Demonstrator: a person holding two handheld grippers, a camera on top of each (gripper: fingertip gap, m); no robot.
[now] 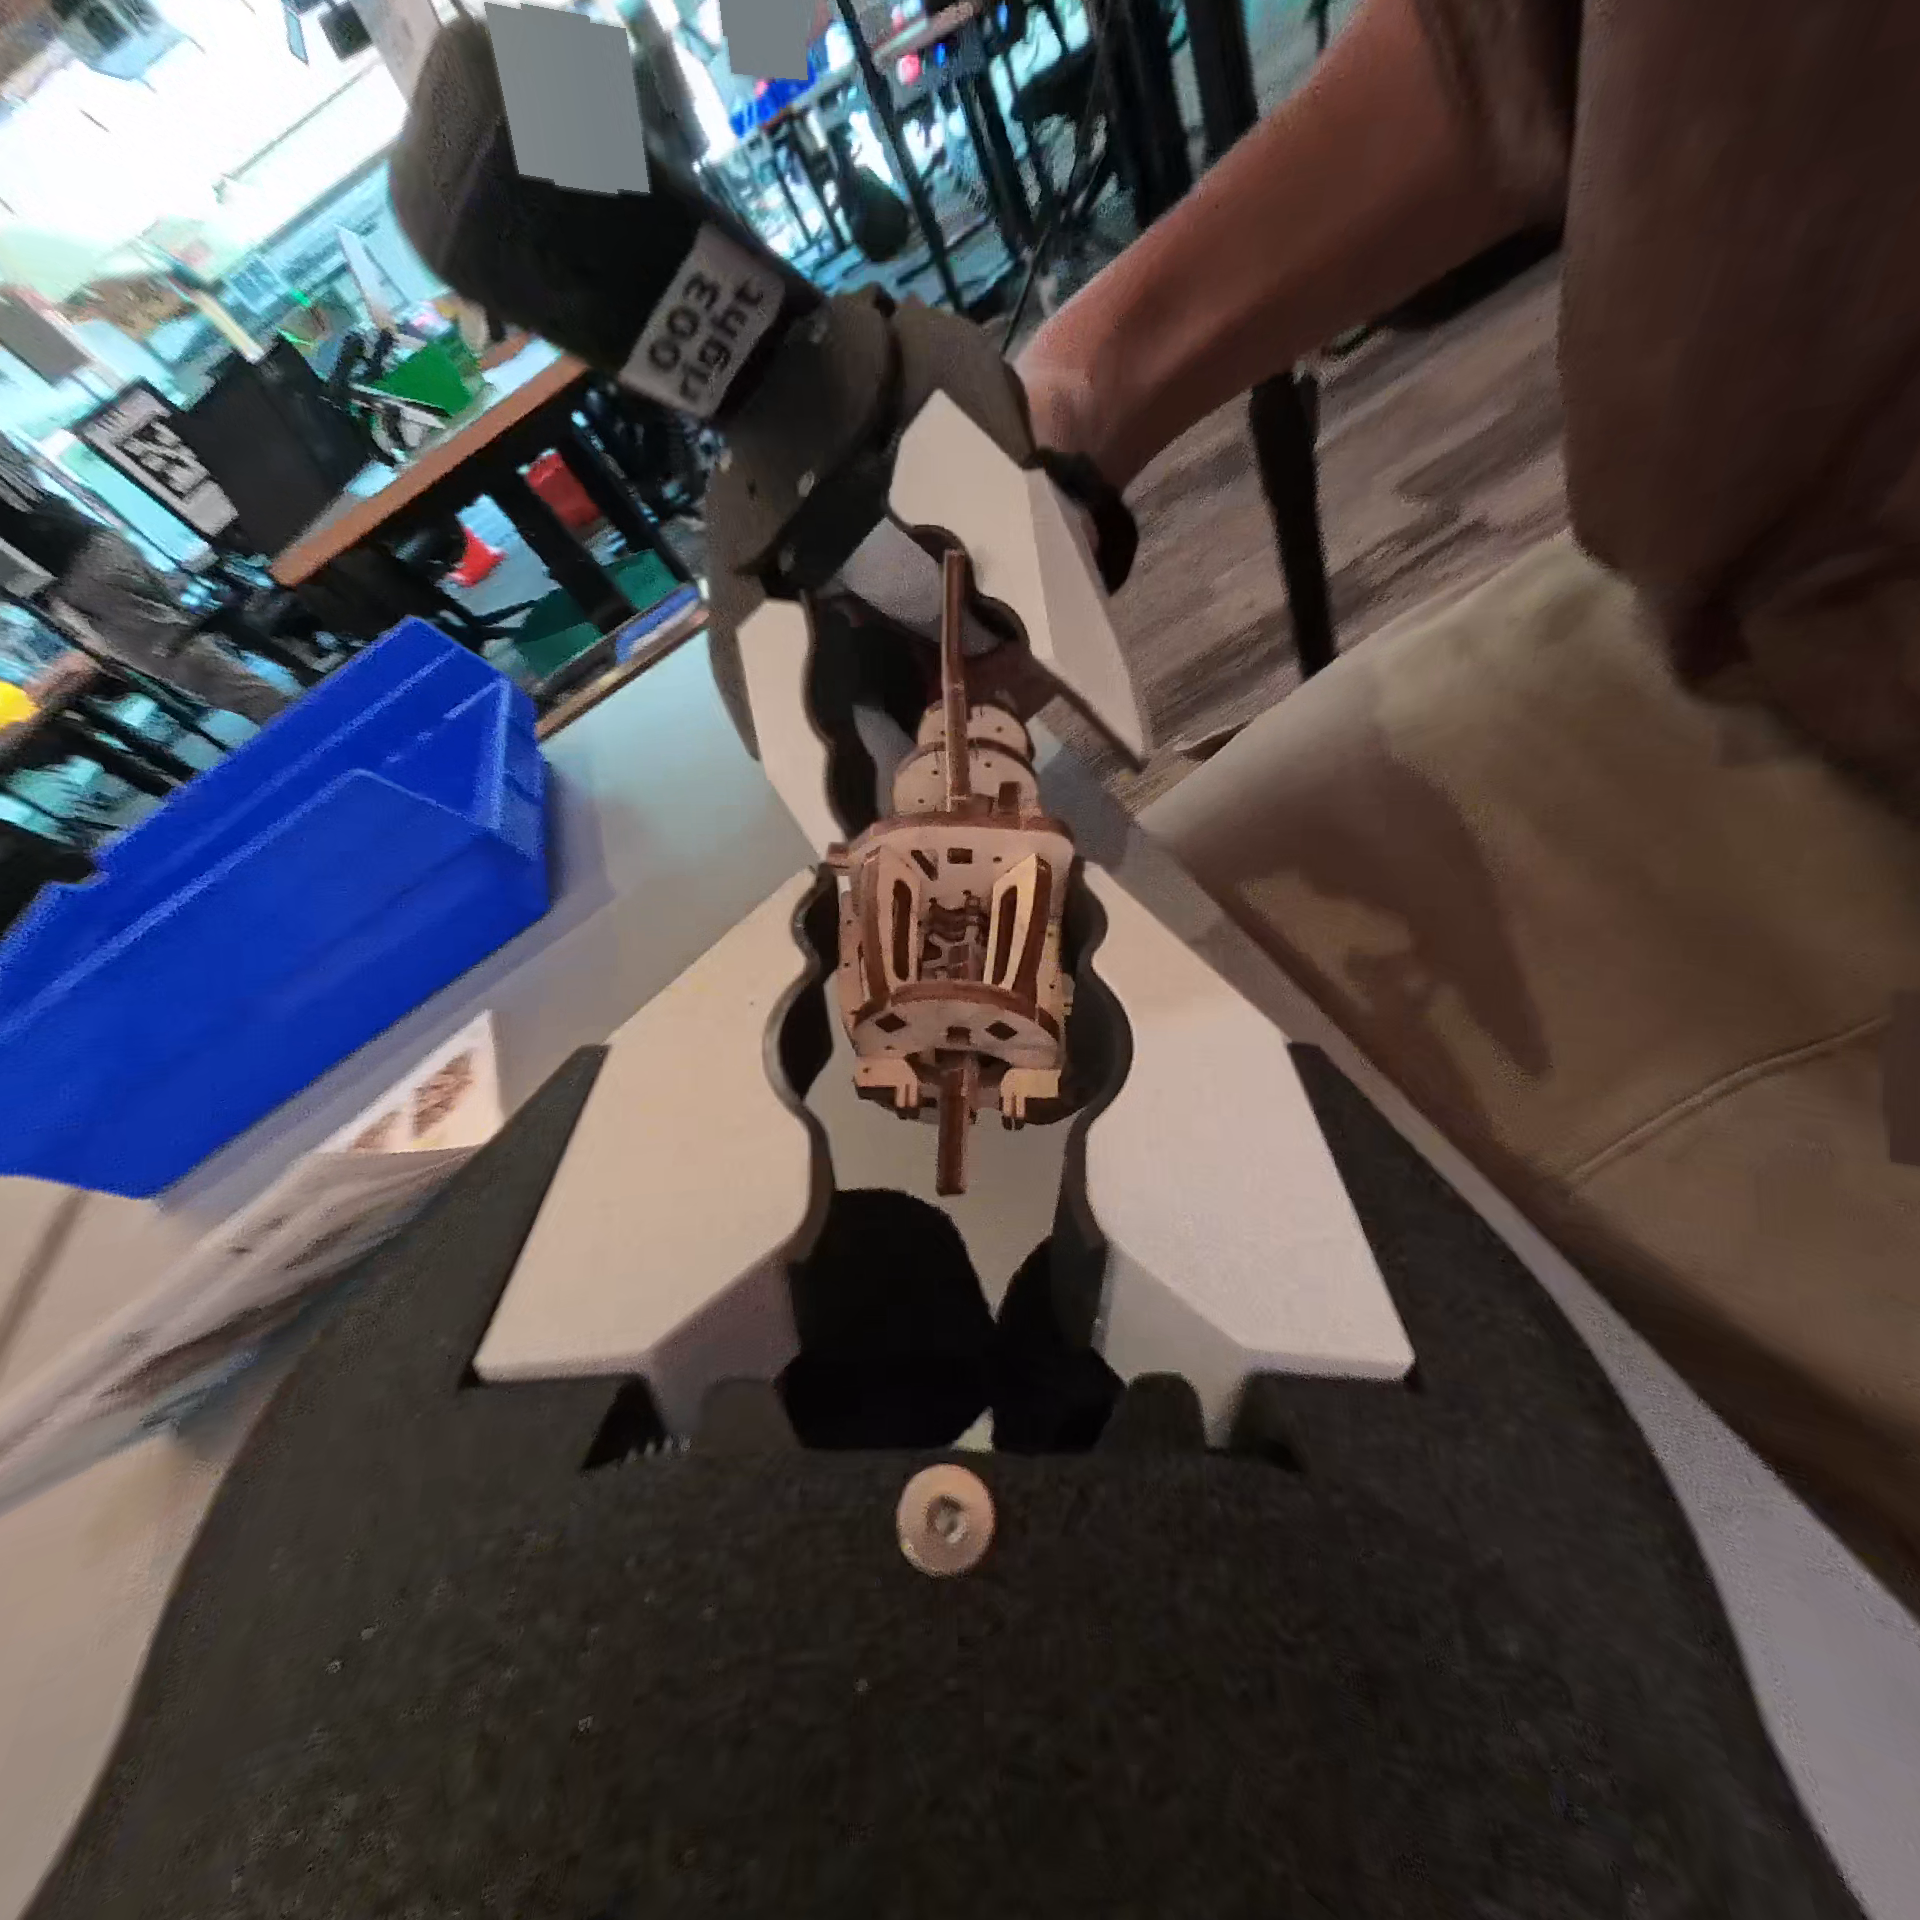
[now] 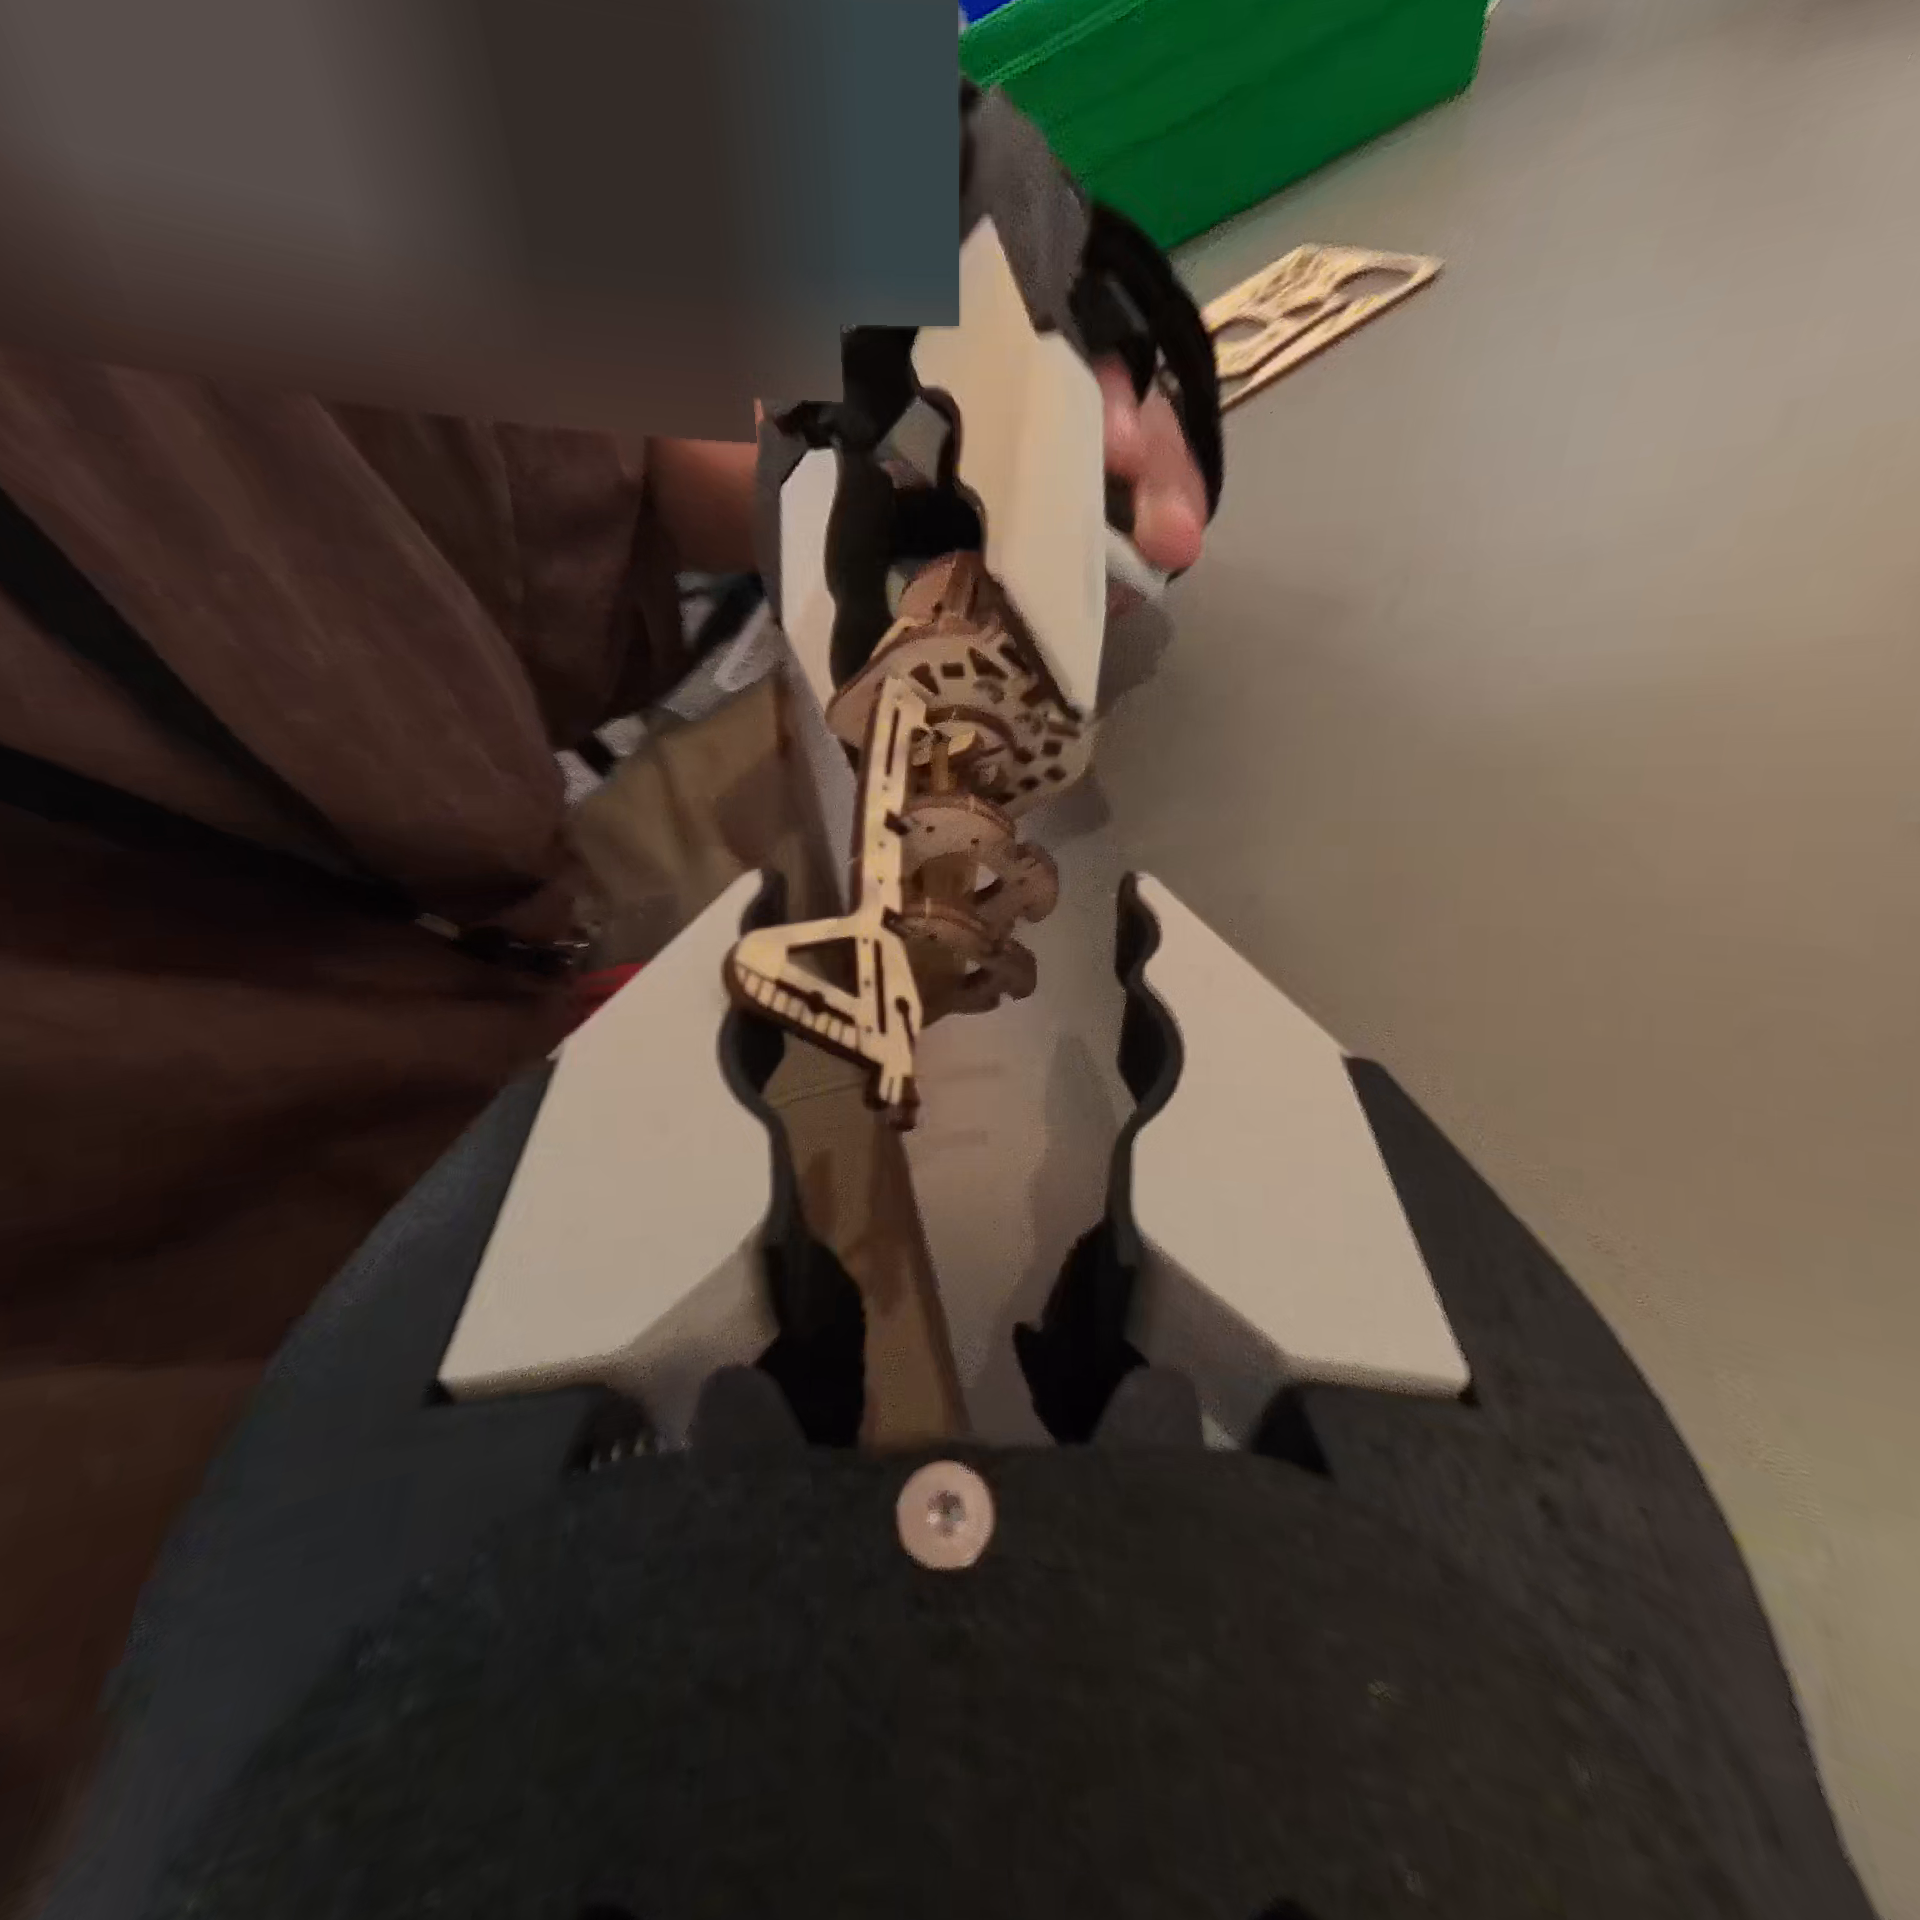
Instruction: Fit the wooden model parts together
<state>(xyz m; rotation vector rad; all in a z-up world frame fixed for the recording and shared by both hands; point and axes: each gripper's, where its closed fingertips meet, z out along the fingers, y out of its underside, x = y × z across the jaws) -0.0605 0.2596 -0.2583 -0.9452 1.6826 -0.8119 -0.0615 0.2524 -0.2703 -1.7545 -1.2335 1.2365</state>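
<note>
The wooden model (image 1: 951,966) is a pale laser-cut assembly with a cage-like body, gear discs and a thin central shaft. My left gripper (image 1: 951,894) is shut on its cage body and holds it above the table. My right gripper (image 2: 948,904) is open. Its fingers straddle the model's far end, where a fan-shaped toothed arm (image 2: 831,987) lies against the left finger (image 2: 665,1091). In the left wrist view the right gripper (image 1: 966,774) faces me around the gear discs. In the right wrist view the left gripper (image 2: 956,769) grips the body (image 2: 997,675).
A blue bin (image 1: 270,904) stands on the table at my left beside a white box (image 1: 312,1195). A green bin (image 2: 1226,114) and a flat wooden parts sheet (image 2: 1320,312) lie on the grey table (image 2: 1558,831). The person's arm (image 1: 1247,312) and lap (image 1: 1558,935) are close. My two grippers' fingertips are within a few centimetres of each other.
</note>
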